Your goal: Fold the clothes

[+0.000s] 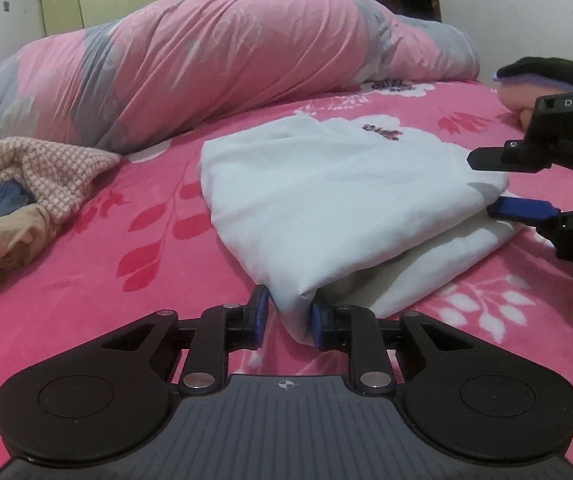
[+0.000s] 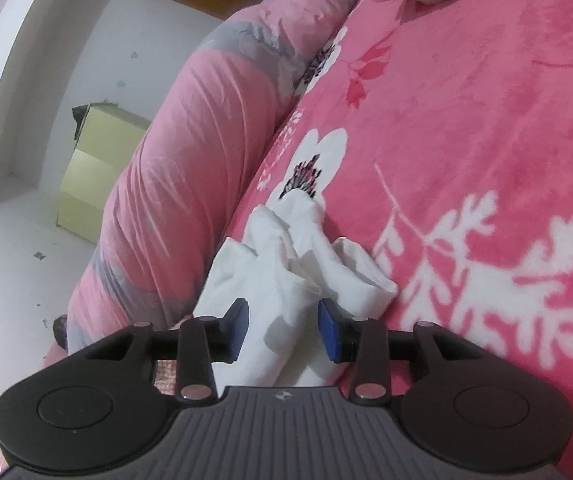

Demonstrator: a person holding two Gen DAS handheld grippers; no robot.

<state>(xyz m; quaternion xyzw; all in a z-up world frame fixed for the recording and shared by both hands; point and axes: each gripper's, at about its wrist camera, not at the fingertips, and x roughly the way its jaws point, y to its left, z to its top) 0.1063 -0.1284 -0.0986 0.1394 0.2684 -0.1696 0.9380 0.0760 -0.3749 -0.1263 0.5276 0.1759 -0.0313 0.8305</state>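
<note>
A white garment lies folded in layers on the pink floral bed cover. In the left wrist view its near folded corner stands between the blue pads of my left gripper, which is shut on it low over the bed. My right gripper comes in from the right at the garment's right edge, one finger above the fold and one beside it. In the right wrist view that gripper is open, and the crumpled white garment lies loose between its pads without being touched.
A rolled pink and grey duvet lies along the far side of the bed. A heap of other clothes sits at the left. A person's hand in a dark sleeve rests at the far right. A pale yellow cabinet stands by the wall.
</note>
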